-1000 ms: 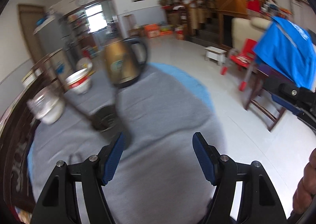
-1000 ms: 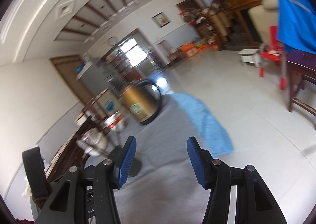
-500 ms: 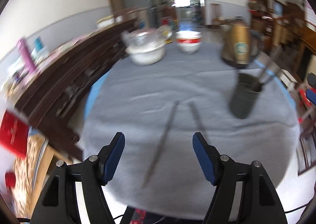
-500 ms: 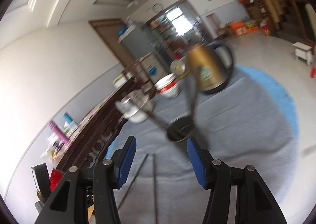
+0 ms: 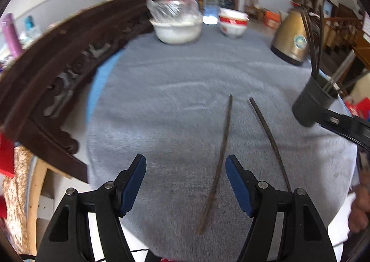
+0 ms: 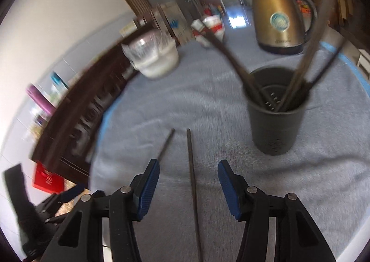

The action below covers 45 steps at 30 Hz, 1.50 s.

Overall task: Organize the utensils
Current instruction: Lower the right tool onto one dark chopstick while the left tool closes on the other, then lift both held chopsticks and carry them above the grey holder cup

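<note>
Two dark chopsticks lie side by side on the grey tablecloth (image 5: 173, 105). In the left wrist view the left chopstick (image 5: 222, 153) runs between the fingers of my open left gripper (image 5: 186, 183), close to the right pad, which does not touch it. The right chopstick (image 5: 270, 141) lies outside the jaws. In the right wrist view that chopstick (image 6: 192, 176) lies between the fingers of my open right gripper (image 6: 188, 183), untouched. The other chopstick (image 6: 166, 141) disappears behind the left finger. A dark holder (image 6: 275, 123) with several chopsticks stands upright to the right, also seen as the holder (image 5: 312, 102).
A gold kettle (image 6: 277, 19) stands at the back of the round table. Beside it are a film-covered white bowl (image 5: 175, 24) and a red-and-white bowl (image 5: 232, 24). Dark carved wooden furniture (image 5: 57, 65) borders the table's left side. The table's near edge lies just under both grippers.
Both views swung from the room and kettle down onto the front of the table. The two loose chopsticks came into view and now lie between the fingers. Neither gripper's jaws visibly changed.
</note>
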Tool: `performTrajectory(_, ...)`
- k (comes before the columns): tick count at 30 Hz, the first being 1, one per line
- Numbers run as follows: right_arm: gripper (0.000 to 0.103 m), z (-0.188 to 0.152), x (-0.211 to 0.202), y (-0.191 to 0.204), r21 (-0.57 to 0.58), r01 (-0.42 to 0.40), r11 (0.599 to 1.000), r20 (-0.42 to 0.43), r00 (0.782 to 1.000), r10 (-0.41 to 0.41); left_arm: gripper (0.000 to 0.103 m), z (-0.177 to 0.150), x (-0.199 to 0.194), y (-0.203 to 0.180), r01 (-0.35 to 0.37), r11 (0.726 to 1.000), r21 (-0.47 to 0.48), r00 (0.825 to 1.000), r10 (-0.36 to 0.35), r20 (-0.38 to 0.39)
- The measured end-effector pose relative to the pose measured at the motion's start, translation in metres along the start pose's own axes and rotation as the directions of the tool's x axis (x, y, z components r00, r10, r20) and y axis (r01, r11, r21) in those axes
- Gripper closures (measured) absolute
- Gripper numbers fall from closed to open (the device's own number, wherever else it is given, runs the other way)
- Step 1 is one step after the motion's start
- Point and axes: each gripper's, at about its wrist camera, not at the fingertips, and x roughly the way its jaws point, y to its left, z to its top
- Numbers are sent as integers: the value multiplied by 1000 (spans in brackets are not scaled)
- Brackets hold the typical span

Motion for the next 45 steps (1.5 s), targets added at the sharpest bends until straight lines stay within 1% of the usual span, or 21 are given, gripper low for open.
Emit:
performTrajectory(4, 50, 11, 46, 14, -60, 77, 995, -85, 993, -82, 31, 4, 25, 4, 63, 997, 43, 996, -60, -72)
performTrajectory(6, 60, 18, 69, 19, -100, 108, 989, -132, 984, -121, 31, 5, 33, 11, 66, 997, 44, 994, -62, -90)
performTrajectory(8, 65, 21, 88, 20, -125, 126, 984, -176, 973, -147, 31, 7, 40, 18, 81, 996, 49, 992, -76, -105)
performTrajectory(11, 65, 26, 114, 20, -154, 176, 972, -222, 953, -208, 31, 10, 47, 24, 91, 993, 73, 990, -82, -117)
performTrajectory(13, 66, 26, 125, 16, -153, 189, 970, -252, 942, -223, 31, 15, 50, 24, 119, 987, 105, 987, -106, -122)
performTrajectory(15, 70, 28, 128, 16, -169, 200, 965, -243, 940, -237, 31, 22, 51, 24, 149, 980, 129, 983, -132, -127)
performTrajectory(17, 92, 29, 130, 15, -182, 199, 963, -242, 940, -241, 31, 31, 54, 20, 190, 970, 150, 976, -170, -137)
performTrajectory(18, 96, 29, 130, 15, -183, 197, 963, -239, 941, -238, 31, 36, 56, 18, 210, 965, 155, 972, -188, -144)
performTrajectory(19, 96, 29, 130, 14, -178, 192, 965, -235, 944, -231, 31, 42, 61, 15, 242, 957, 162, 963, -216, -161)
performTrajectory(21, 97, 29, 126, 7, -154, 184, 971, -228, 949, -216, 32, 50, 67, 10, 267, 950, 165, 954, -237, -182)
performTrajectory(24, 97, 27, 111, 6, -137, 174, 975, -195, 960, -199, 39, 66, 79, -3, 314, 933, 176, 938, -276, -212)
performTrajectory(27, 96, 23, 85, -3, -118, 161, 980, -155, 972, -178, 40, 81, 96, -23, 321, 927, 192, 929, -269, -253)
performTrajectory(29, 96, 18, 64, -11, -97, 147, 984, -132, 978, -159, 43, 91, 109, -31, 332, 924, 190, 919, -272, -286)
performTrajectory(31, 96, 14, 46, -17, -77, 136, 988, -102, 984, -143, 54, 97, 124, -39, 306, 934, 184, 917, -237, -321)
performTrajectory(35, 97, 7, -7, -32, -19, 86, 996, 19, 996, -85, 60, 109, 147, -46, 269, 952, 145, 905, -199, -377)
performTrajectory(36, 97, 5, -16, -34, -10, 77, 997, 43, 996, -76, 61, 111, 149, -47, 259, 955, 146, 907, -188, -378)
performTrajectory(38, 97, -2, -42, -38, 7, 62, 998, 108, 992, -63, 66, 116, 153, -52, 222, 960, 168, 915, -146, -376)
performTrajectory(40, 97, -7, -60, -39, 16, 52, 999, 150, 987, -54, 79, 119, 156, -56, 170, 968, 183, 926, -93, -367)
performTrajectory(42, 97, -12, -82, -36, 15, 42, 999, 193, 980, -44, 85, 122, 158, -59, 139, 972, 190, 933, -64, -355)
performTrajectory(43, 97, -15, -93, -35, 7, 38, 999, 215, 976, -39, 92, 123, 159, -61, 130, 973, 191, 937, -57, -346)
performTrajectory(45, 97, -20, -109, -32, -10, 49, 999, 244, 969, -45, 96, 122, 158, -66, 106, 974, 200, 950, -39, -311)
